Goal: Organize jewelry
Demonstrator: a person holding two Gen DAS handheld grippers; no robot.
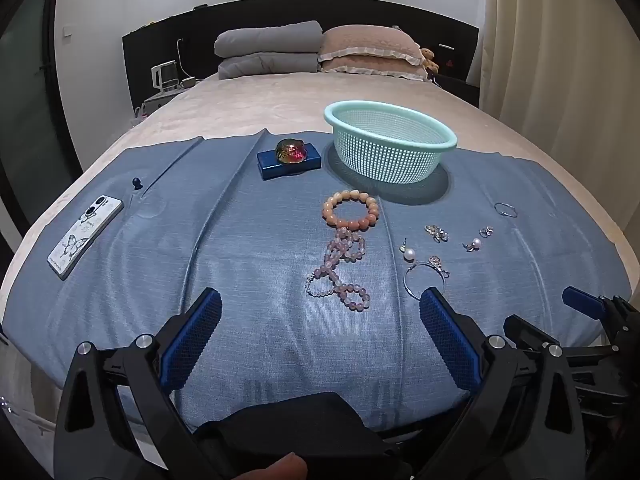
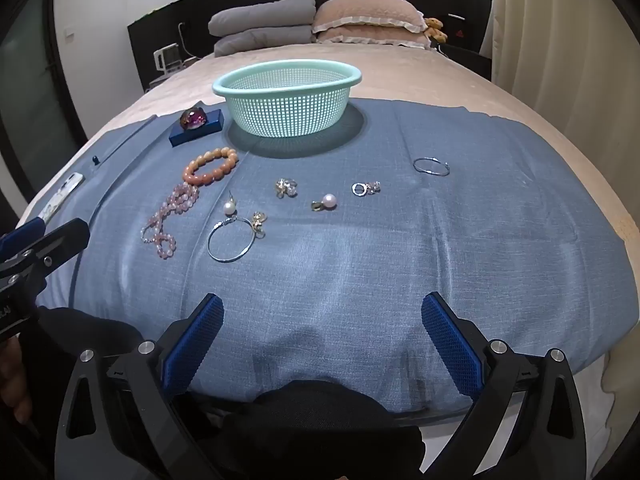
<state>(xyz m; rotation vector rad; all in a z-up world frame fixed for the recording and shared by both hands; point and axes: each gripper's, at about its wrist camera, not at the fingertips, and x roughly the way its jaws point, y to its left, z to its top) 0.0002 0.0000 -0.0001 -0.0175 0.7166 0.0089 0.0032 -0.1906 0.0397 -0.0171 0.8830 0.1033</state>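
Left wrist view: both grippers' fingers (image 1: 200, 320) spread apart over a blue cloth (image 1: 260, 248) covering the bed (image 1: 260, 100).

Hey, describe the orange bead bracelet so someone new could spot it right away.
Find the mint green basket on the blue cloth. Just in front of it, to its left, lies the orange bead bracelet: a closed ring of big peach beads, unlike the pale pink strand below it.

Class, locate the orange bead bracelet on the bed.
The orange bead bracelet lies on the blue cloth, just before the green basket, touching the pink bead strand.
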